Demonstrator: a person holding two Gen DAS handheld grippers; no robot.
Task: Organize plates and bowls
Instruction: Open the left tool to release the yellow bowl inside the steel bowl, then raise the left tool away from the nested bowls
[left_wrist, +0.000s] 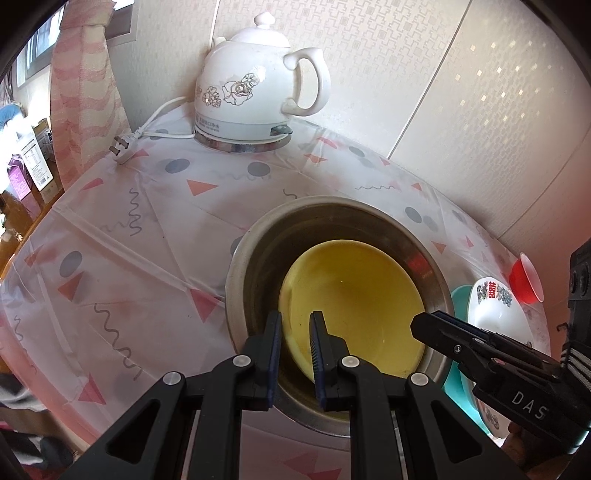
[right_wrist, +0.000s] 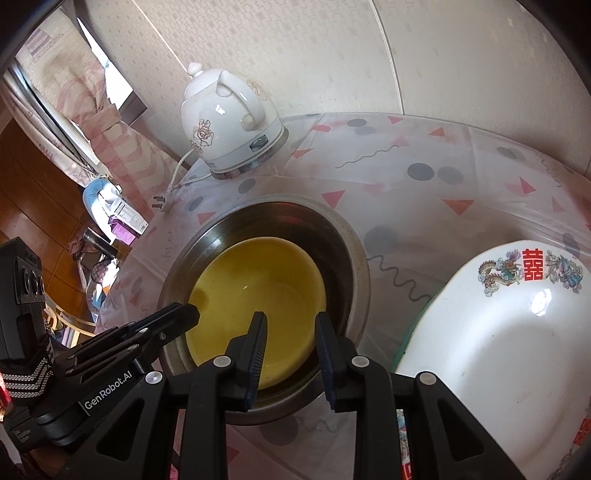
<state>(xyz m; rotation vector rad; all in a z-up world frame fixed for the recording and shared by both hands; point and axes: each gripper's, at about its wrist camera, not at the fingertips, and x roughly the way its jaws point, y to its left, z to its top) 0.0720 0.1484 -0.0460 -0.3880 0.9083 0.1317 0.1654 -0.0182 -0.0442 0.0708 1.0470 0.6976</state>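
Yellow bowl (right_wrist: 258, 291) sits inside steel bowl (right_wrist: 266, 295) mid-worktop (left_wrist: 129, 258). Left gripper (left_wrist: 295, 325) jaws narrowly apart w/ the yellow rim between; actual pad contact can't be told. Right gripper (right_wrist: 290, 325) jaws released, nothing held. White plate (right_wrist: 498, 350) near the worktop's right edge, cut off by frame.

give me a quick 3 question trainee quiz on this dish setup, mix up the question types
1. True or false: the yellow bowl sits inside the steel bowl.
2. What lies under the white dragon-print bowl? A) a teal dish B) a red cup C) a kettle
3. Fill in: the kettle's plug lies ____ on the tablecloth.

Key: 1 true; 2 A; 3 unplugged
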